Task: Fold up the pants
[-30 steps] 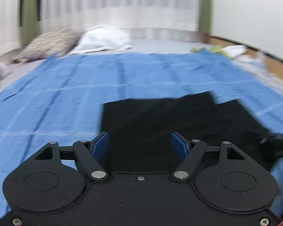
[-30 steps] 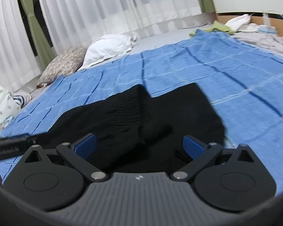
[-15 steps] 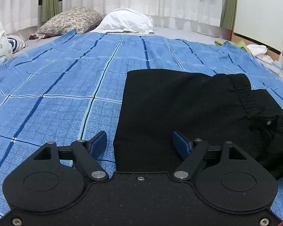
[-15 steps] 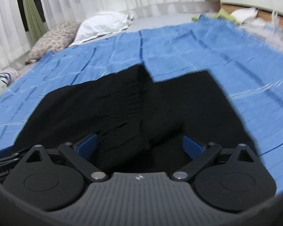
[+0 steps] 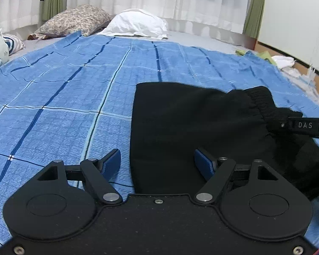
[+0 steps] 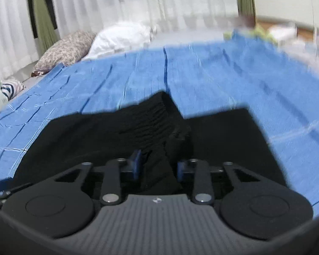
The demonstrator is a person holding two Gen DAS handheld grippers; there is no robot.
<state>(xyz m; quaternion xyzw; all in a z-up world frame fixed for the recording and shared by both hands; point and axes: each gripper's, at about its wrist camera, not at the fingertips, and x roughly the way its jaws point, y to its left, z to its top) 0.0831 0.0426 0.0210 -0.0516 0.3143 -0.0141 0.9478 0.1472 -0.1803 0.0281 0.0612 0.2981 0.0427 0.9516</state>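
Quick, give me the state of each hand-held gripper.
Left hand-held gripper: open, holding nothing; pants edge lies between its jaws.
Right hand-held gripper: jaws have just been closing, now shut on a bunch of pants.

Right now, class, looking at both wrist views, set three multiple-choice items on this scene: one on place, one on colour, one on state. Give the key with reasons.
1. Where do the pants lie?
A. on the blue checked blanket
B. on the white pillow
C. on a chair

2. What colour are the pants?
A. grey
B. black
C. green

3. How do the right tongs stand?
A. wide open over bare blanket
B. out of sight
C. closed in on a bunch of the pants' fabric

Key:
1 A: the pants are spread on the blanket, well short of the white pillow.
2 B: the fabric is black in both views.
3 C: the right tongs have just been closing and now pinch a fold of cloth, while the left tongs stand open over the pants' edge.
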